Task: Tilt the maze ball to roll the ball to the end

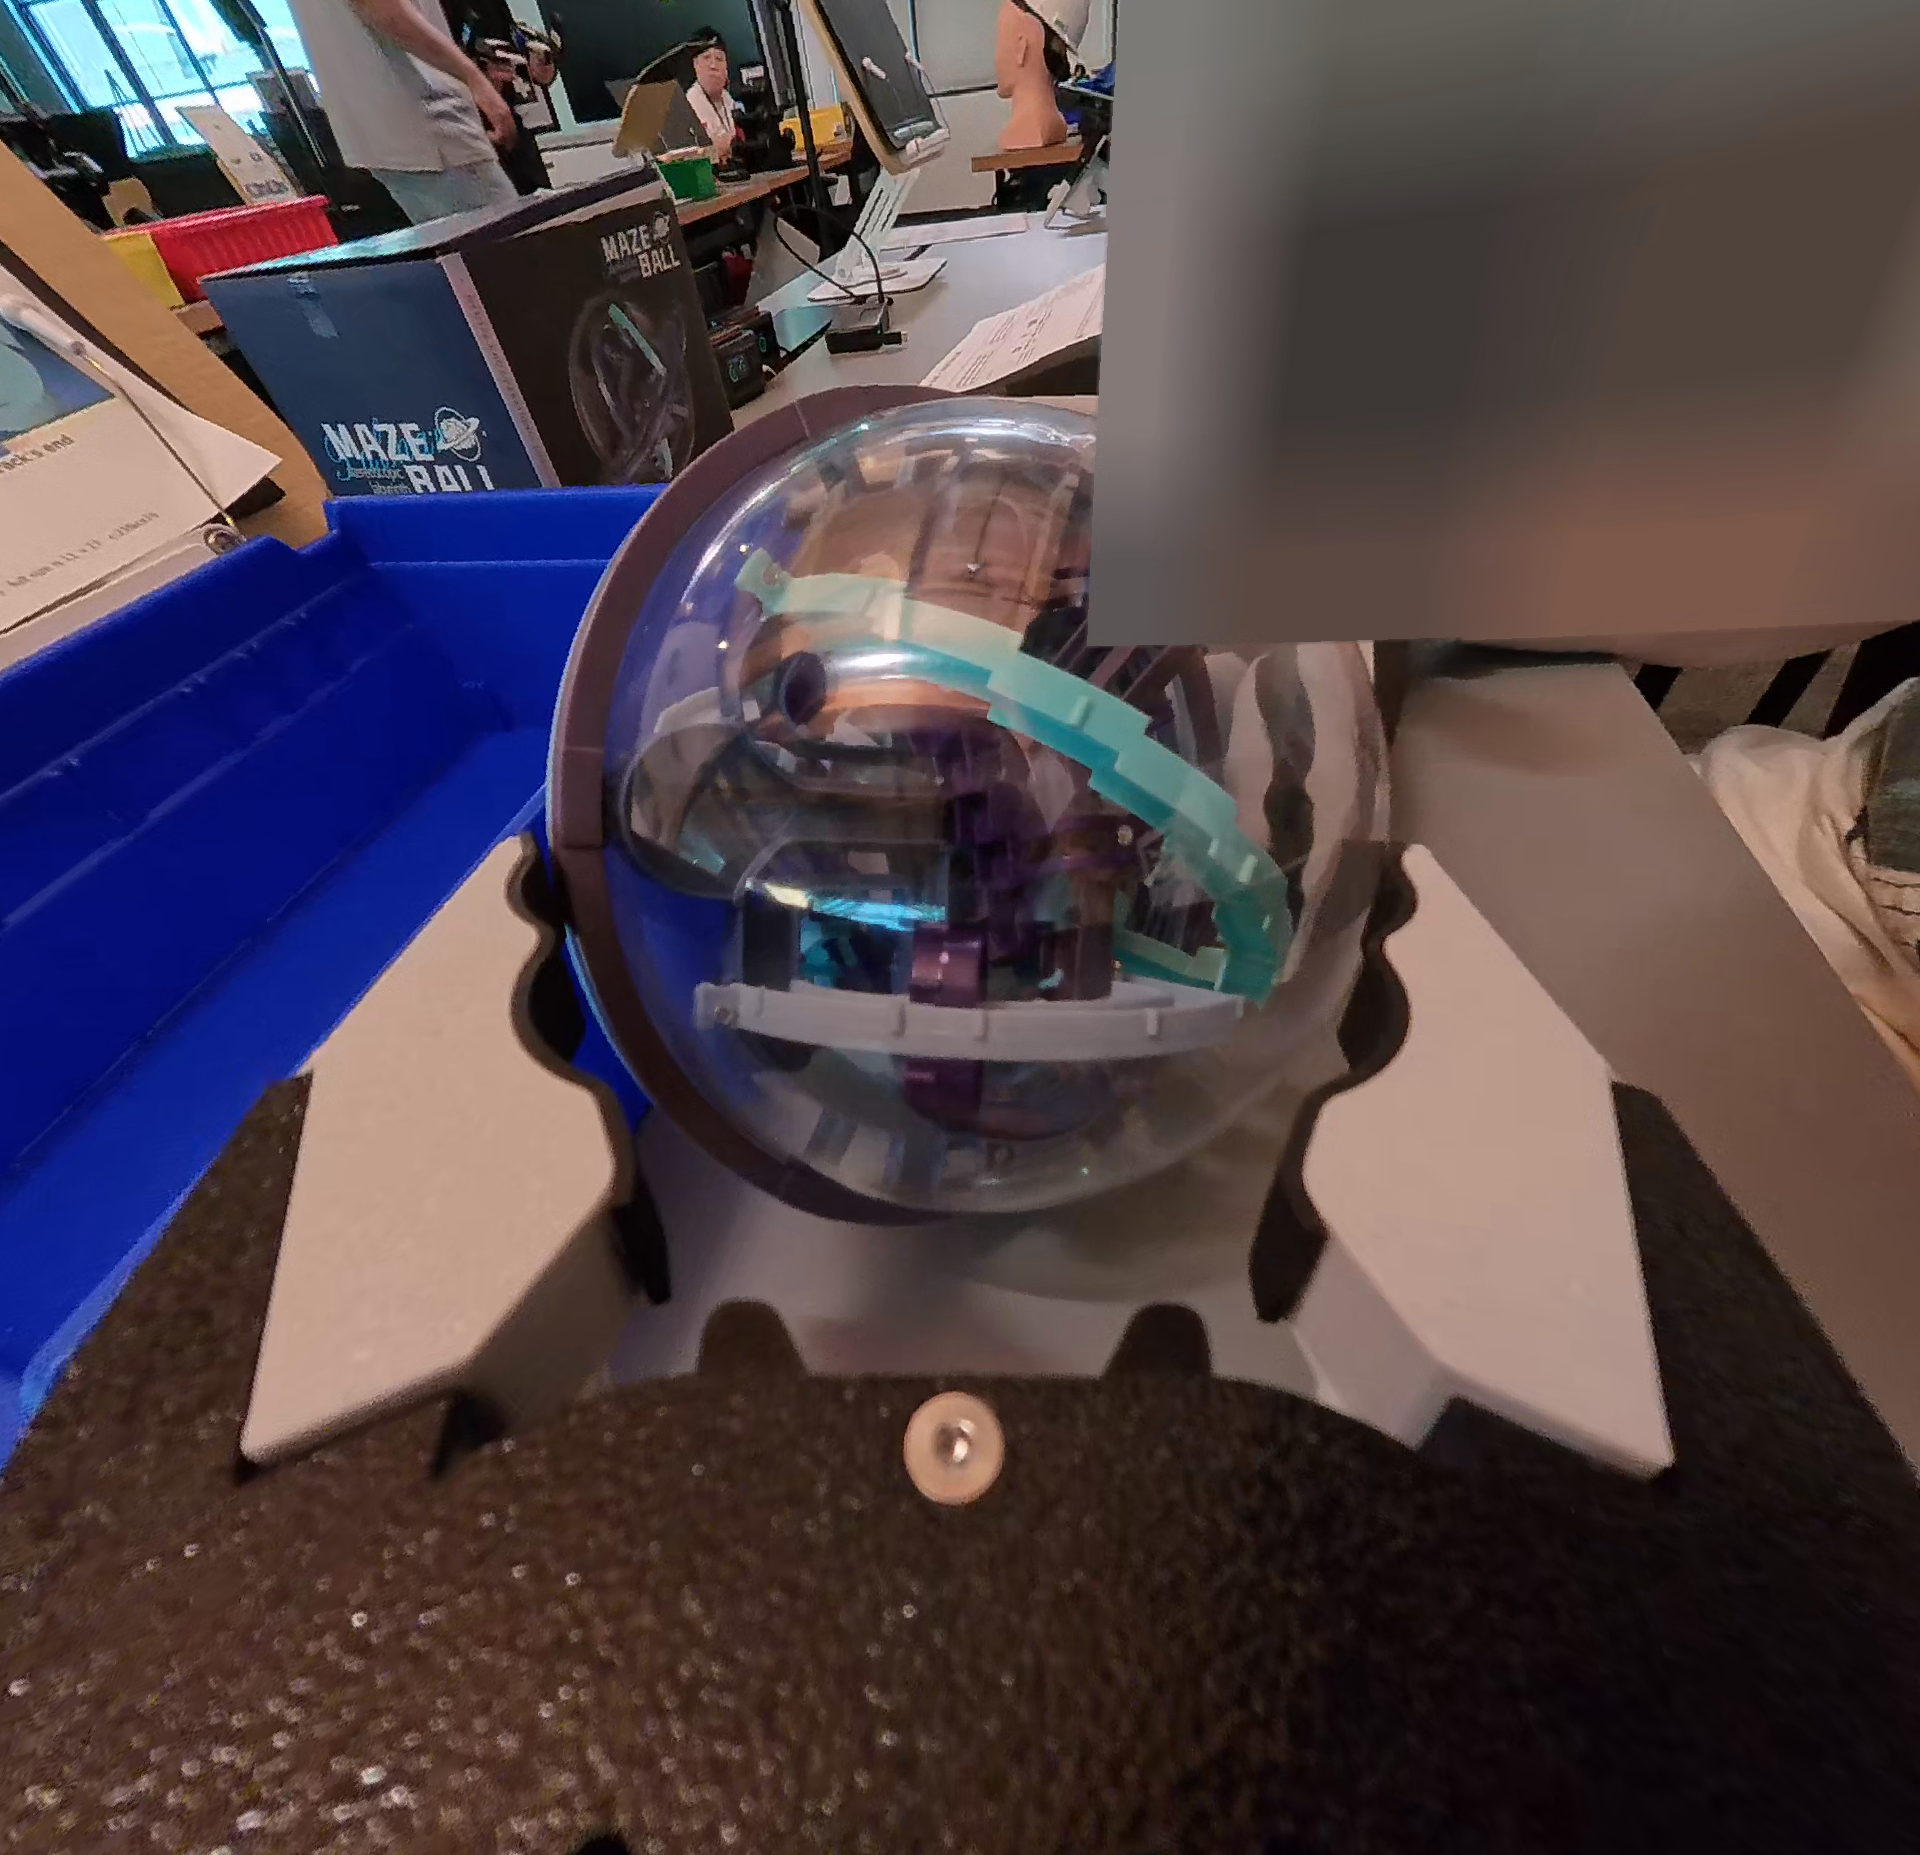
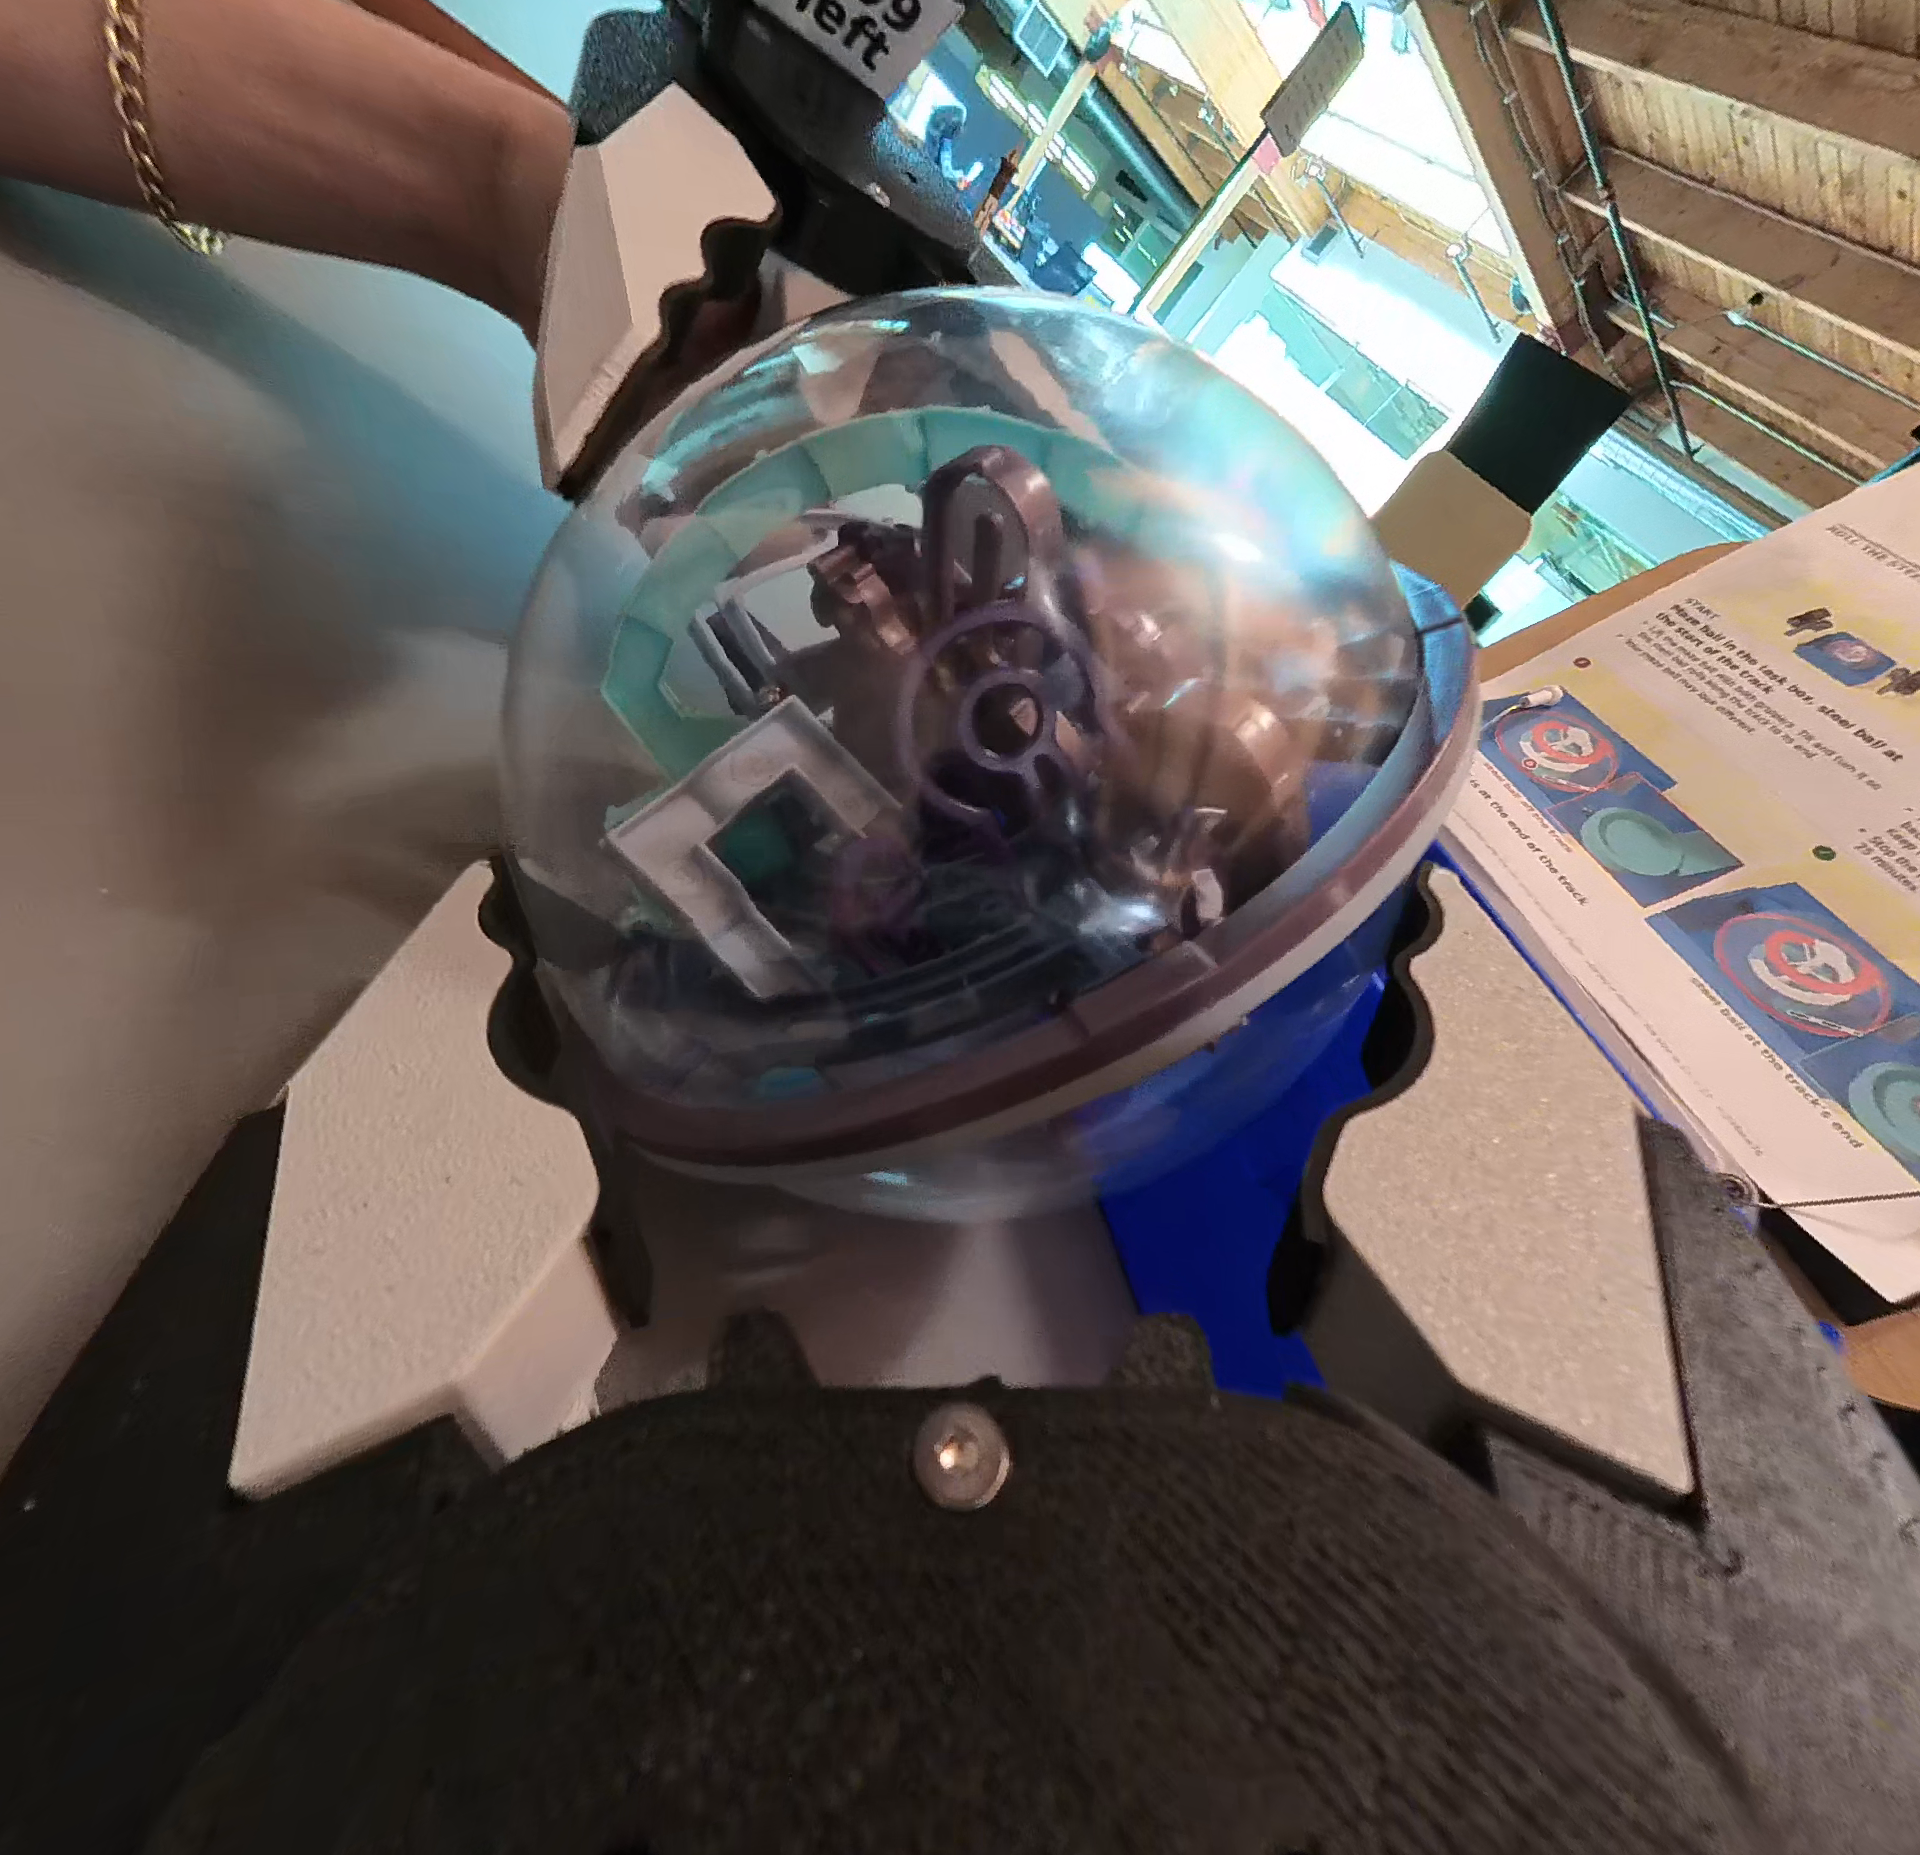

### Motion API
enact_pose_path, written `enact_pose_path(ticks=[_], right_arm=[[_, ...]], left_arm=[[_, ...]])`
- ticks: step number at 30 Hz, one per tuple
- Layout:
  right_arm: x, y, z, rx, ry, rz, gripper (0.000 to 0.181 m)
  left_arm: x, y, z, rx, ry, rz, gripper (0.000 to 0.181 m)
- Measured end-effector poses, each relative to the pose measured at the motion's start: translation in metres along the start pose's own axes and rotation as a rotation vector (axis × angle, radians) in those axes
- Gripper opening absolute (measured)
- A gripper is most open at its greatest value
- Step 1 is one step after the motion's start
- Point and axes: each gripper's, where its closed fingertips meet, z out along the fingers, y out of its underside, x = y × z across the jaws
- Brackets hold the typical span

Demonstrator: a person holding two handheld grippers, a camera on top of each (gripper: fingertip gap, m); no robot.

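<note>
The maze ball [image 1: 966, 808] is a clear plastic sphere with a purple equator band and teal, grey and purple tracks inside. It fills the middle of both views and also shows in the right wrist view [image 2: 966, 766]. My left gripper [image 1: 961, 932] is shut on it, its wavy black pads pressed to both sides. My right gripper [image 2: 961, 964] is shut on it too, from the opposite side. The left gripper's white finger [image 2: 644, 319] shows behind the ball in the right wrist view. The small steel ball inside cannot be made out. The sphere is held up off the table.
A blue plastic bin [image 1: 239, 725] lies to the left under the ball. The maze ball's printed box [image 1: 468, 361] stands behind it. An instruction sheet [image 2: 1714, 849] on cardboard lies at the right. A person's forearm with a gold bracelet [image 2: 145, 91] is at upper left.
</note>
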Motion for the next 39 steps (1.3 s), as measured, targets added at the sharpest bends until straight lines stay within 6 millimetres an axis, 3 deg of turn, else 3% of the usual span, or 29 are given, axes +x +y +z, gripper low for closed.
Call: enact_pose_path(ticks=[23, 39], right_arm=[[0.0045, 0.0026, -0.0023, -0.007, -0.011, 0.066, 0.15], [0.0046, 0.0026, -0.0029, -0.02, -0.001, 0.029, 0.149]], left_arm=[[-0.0064, 0.0021, -0.0001, 0.029, 0.015, -0.129, 0.146], [-0.0058, 0.003, -0.0002, 0.023, 0.012, -0.104, 0.146]])
